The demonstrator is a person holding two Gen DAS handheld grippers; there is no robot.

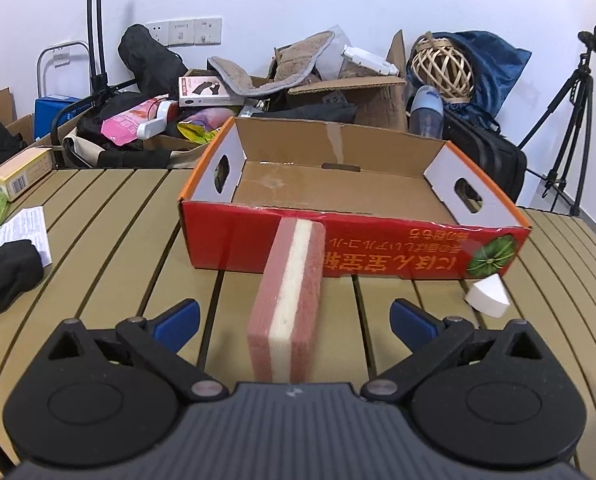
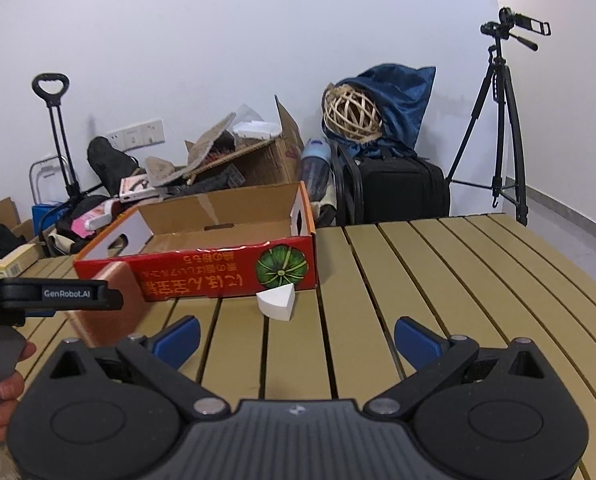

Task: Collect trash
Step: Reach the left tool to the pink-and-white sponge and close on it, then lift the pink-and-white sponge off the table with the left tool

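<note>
The table (image 1: pixel 109 248) is seen slatted, the box (image 1: pixel 338 184) lying empty at its far middle; the sponge (image 1: pixel 287 300) stands on edge between the spread fingers of the left gripper (image 1: pixel 295 316), untouched; closing is called for next; the right gripper (image 2: pixel 296 338) is held wide, the wedge (image 2: pixel 277 302) just beyond it.

I note a plain white wall (image 2: pixel 225 40) behind a slatted tan table (image 2: pixel 438 280). A row of white wall sockets (image 1: pixel 183 32) sits low on it. Clutter is piled along the wall's base: an open cardboard carton (image 1: pixel 350 96), a black suitcase (image 2: pixel 398 188), a blue cloth (image 2: pixel 398 96) over a wicker ball (image 2: pixel 352 114). A camera tripod (image 2: pixel 502 128) stands at right on grey floor (image 2: pixel 590 248). Lighting is even
</note>
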